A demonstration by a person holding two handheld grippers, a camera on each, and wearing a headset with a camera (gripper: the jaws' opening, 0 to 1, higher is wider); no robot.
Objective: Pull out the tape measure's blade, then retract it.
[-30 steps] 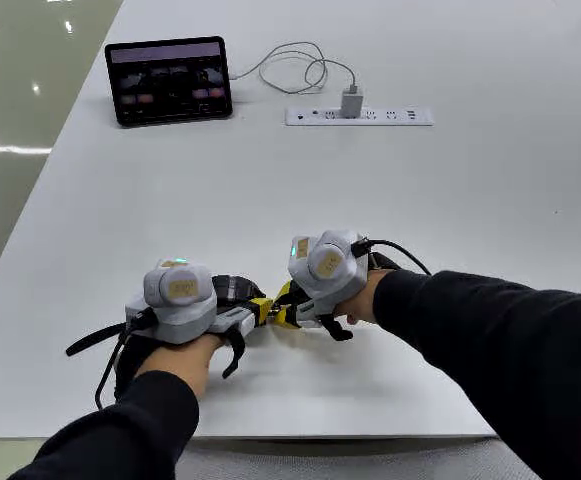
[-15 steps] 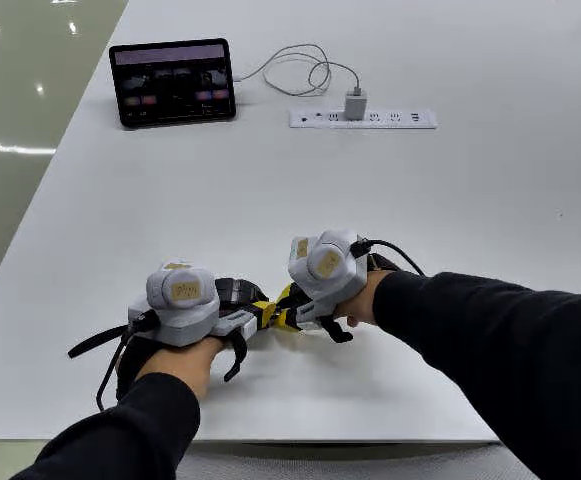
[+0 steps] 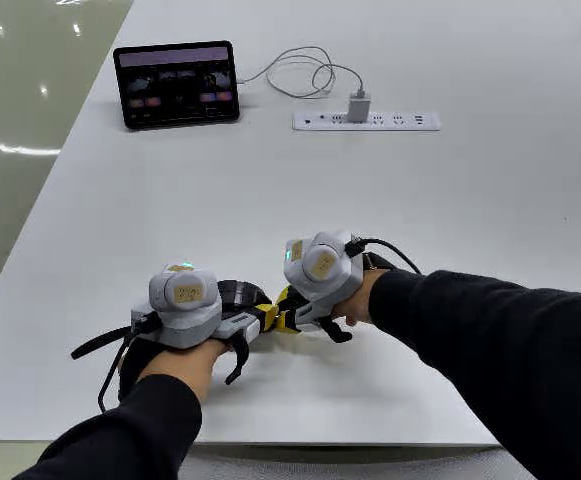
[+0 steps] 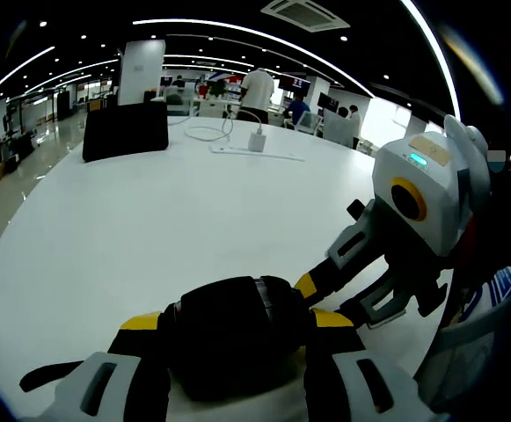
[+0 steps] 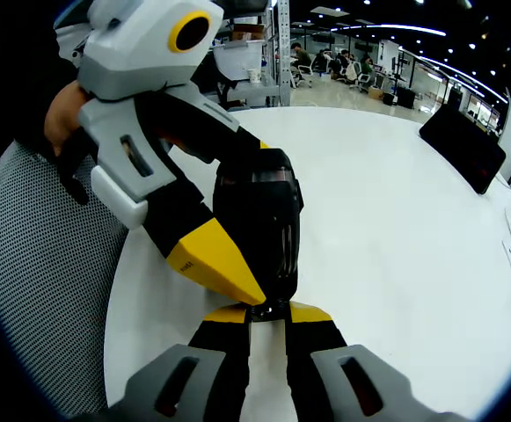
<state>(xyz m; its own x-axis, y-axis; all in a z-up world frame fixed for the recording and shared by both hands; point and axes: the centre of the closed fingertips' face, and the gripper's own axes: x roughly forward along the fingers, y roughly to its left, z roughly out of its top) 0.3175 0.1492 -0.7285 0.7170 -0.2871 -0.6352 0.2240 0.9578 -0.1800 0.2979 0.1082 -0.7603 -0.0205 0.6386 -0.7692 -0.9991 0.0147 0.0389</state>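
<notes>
I am clamping my left gripper around the black tape measure, with the jaws pinching its case from both sides, low in the head view and left of centre. Just right of it, my right gripper is pressing its jaws nearly together at the case's mouth, probably on the blade's tip, which I cannot make out. I am judging this the start of the pull-out. The next move calls for holding the case firm and drawing straight rightward.

In the head view we are seeing little of the tape measure, the left gripper covering it; whatever the right gripper is pinching is hiding between its yellow tips.
</notes>
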